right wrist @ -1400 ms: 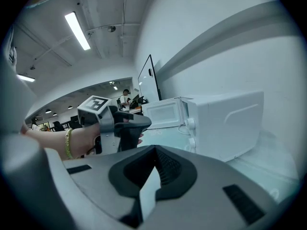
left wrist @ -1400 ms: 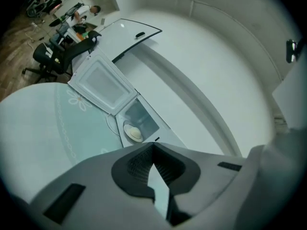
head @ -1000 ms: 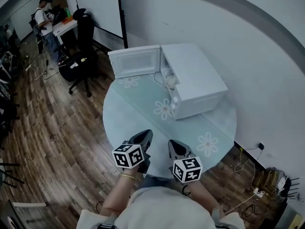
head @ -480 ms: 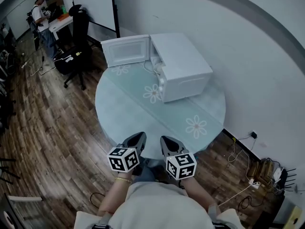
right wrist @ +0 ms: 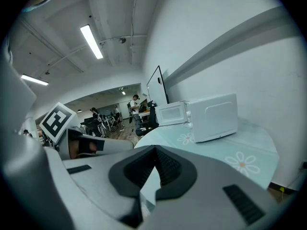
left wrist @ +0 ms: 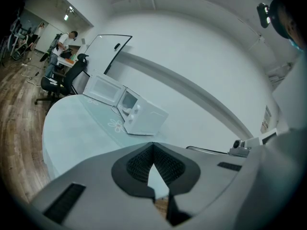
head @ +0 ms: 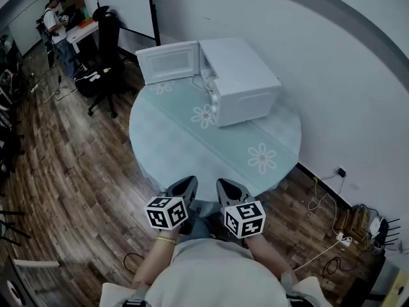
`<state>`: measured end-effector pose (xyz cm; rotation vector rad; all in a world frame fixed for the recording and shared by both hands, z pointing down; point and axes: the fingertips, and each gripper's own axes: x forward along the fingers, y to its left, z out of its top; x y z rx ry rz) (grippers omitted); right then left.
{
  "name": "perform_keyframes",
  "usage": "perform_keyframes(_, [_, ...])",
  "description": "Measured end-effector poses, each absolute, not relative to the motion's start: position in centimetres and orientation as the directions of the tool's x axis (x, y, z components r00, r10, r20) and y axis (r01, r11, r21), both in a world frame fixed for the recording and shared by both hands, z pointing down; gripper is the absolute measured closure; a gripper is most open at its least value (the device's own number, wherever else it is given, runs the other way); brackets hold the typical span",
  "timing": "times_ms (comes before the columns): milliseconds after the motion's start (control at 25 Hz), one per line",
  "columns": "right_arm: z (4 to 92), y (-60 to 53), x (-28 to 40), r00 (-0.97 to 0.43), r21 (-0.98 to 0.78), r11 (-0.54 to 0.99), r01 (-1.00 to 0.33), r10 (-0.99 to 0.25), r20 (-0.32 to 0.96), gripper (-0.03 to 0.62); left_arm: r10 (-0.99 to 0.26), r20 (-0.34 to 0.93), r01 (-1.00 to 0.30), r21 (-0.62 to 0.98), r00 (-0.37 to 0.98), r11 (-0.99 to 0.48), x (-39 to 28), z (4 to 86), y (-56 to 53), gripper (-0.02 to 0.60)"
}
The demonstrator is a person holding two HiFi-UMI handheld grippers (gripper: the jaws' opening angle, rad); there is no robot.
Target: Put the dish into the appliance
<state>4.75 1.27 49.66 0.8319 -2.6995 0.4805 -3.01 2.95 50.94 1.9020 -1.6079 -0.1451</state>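
A white microwave (head: 239, 75) stands at the far side of the round table (head: 172, 146), its door (head: 167, 62) swung open to the left. A small white rounded thing (head: 206, 82) shows at its opening; I cannot tell whether it is the dish. My left gripper (head: 188, 183) and right gripper (head: 223, 185) hang side by side at the table's near edge, close to my body. Both are shut with nothing in them. The left gripper view shows the microwave (left wrist: 144, 116) far ahead beyond my left gripper (left wrist: 153, 145). The right gripper view shows the microwave (right wrist: 213, 114) past my right gripper (right wrist: 154, 150).
A pale green cloth with flower prints (head: 262, 157) covers the table. The wall runs close behind the microwave. A black office chair (head: 105, 37) and a person at a desk (head: 54, 18) are at the far left. Cables and a power strip (head: 345, 235) lie on the wooden floor at right.
Both grippers have drawn back from over the table to its near edge. The microwave now sits farther up in the head view. Both stay shut.
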Motion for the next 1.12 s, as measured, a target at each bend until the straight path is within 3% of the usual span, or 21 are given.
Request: perform_keyframes(1120, [48.7,5.1,6.7,-0.803,-0.234,0.78,-0.58,-0.499,0.325,0.588,-0.921,0.295,-0.846,0.53,0.255,-0.065,-0.9,50.0,6.1,0.569])
